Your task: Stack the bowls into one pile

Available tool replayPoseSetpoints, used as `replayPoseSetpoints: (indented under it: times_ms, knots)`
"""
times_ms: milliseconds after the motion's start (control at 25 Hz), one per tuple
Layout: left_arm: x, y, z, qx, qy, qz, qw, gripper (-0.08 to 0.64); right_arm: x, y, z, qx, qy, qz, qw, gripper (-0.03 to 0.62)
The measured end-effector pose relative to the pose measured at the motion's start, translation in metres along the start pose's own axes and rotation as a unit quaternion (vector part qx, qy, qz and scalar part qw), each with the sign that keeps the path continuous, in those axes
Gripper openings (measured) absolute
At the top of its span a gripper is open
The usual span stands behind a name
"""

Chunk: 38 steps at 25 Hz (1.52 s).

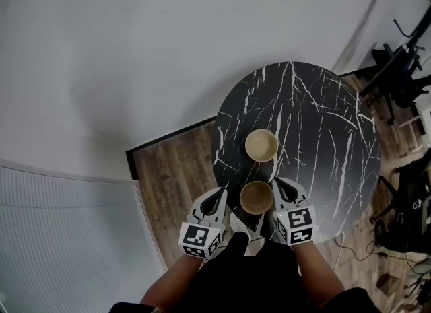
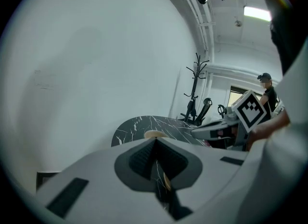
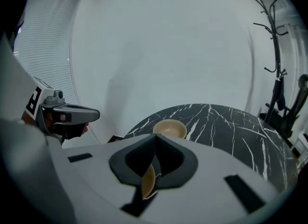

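Note:
Two tan bowls rest on a round black marble table [image 1: 323, 130]. The far bowl [image 1: 261, 145] sits near the table's middle and also shows as the far bowl [image 3: 169, 128] past the right jaws. The near bowl [image 1: 256, 197] lies at the front edge, between my two grippers. My left gripper [image 1: 223, 190] is at the near bowl's left side, its jaws together [image 2: 155, 140]. My right gripper [image 1: 277, 182] is at the bowl's right rim, jaws together [image 3: 156, 136]. A sliver of the near bowl [image 3: 148, 179] shows through the gap behind the right tips. Neither gripper visibly holds anything.
Wooden floor [image 1: 175, 170] lies left of the table, with window blinds [image 1: 60, 237] beyond it. Dark chairs and equipment [image 1: 404, 69] crowd the right side. A coat stand [image 3: 274, 49] rises behind the table. A person [image 2: 267, 90] stands in the background.

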<state>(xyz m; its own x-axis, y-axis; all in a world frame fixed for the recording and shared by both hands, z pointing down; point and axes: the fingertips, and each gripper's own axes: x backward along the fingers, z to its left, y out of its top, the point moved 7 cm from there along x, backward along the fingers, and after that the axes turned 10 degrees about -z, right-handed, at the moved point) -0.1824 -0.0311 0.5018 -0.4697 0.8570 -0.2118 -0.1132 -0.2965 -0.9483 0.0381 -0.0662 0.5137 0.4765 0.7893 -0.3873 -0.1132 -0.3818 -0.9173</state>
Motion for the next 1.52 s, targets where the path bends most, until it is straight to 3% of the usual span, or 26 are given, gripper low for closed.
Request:
replayPoseSetpoints:
  times_ms: [360, 560, 680, 1080, 1520]
  knots:
    - [0.011, -0.021, -0.006, -0.017, -0.014, 0.028, 0.9993, 0.014, 0.003, -0.044, 0.011, -0.017, 0.006, 0.059, 0.998, 0.021]
    - [0.012, -0.02, -0.002, -0.021, -0.016, 0.03, 0.9992, 0.014, -0.001, -0.064, 0.016, -0.028, 0.006, 0.097, 0.995, 0.111]
    - [0.011, -0.02, -0.001, -0.023, -0.024, 0.035, 0.9988, 0.014, -0.003, -0.074, 0.013, -0.032, -0.003, 0.115, 0.993, 0.123]
    - [0.019, -0.032, 0.003, -0.019, -0.017, 0.056, 0.9981, 0.014, -0.016, -0.104, 0.007, -0.074, -0.002, 0.153, 0.985, 0.12]
    - [0.013, -0.027, 0.004, -0.022, -0.013, 0.049, 0.9984, 0.014, -0.025, -0.107, 0.006, -0.072, -0.001, 0.155, 0.985, 0.058]
